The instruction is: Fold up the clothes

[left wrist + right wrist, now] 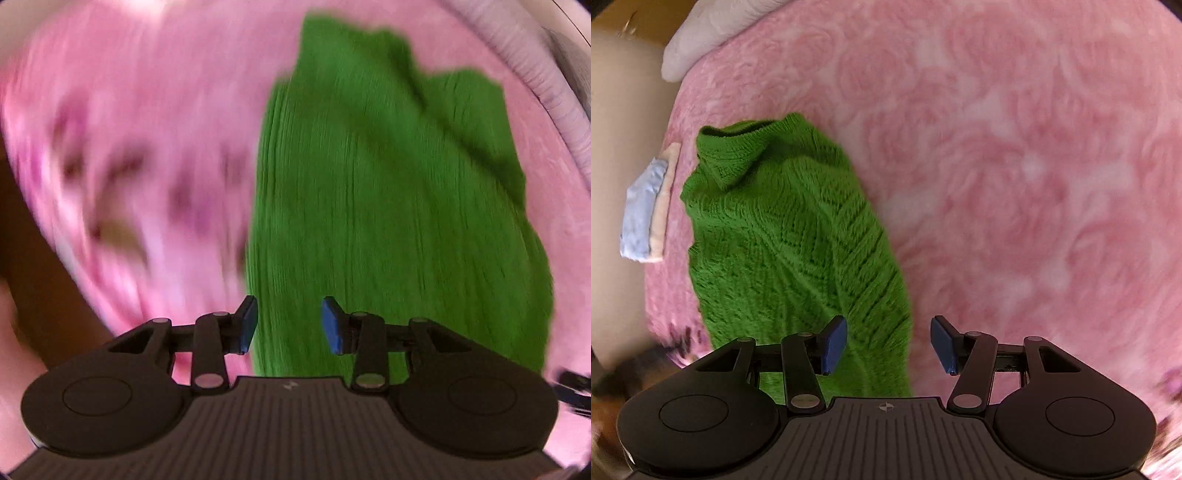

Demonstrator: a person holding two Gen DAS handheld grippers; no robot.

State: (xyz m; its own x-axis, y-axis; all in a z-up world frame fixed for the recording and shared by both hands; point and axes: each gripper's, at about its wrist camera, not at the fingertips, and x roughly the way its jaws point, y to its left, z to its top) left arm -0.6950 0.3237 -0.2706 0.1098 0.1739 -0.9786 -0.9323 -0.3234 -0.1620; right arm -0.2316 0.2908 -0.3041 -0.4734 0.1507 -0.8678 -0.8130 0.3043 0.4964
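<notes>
A green knitted sweater [388,206] lies spread on a pink flowered blanket [147,110]. The left wrist view is blurred by motion. My left gripper [290,323] is open just over the sweater's near left edge, with nothing between its blue pads [248,325]. In the right wrist view the same sweater [790,236] runs from the upper left down to the near edge, its neck end farthest away. My right gripper [889,345] is open over the sweater's near right edge, holding nothing, with one fingertip over the knit and the other over the blanket [1015,166].
A white pillow or cushion [701,33] lies past the blanket's far left corner. A small light blue and cream folded cloth [646,210] sits at the blanket's left edge, beside the sweater. A ribbed pale edge [535,66] curves along the upper right in the left wrist view.
</notes>
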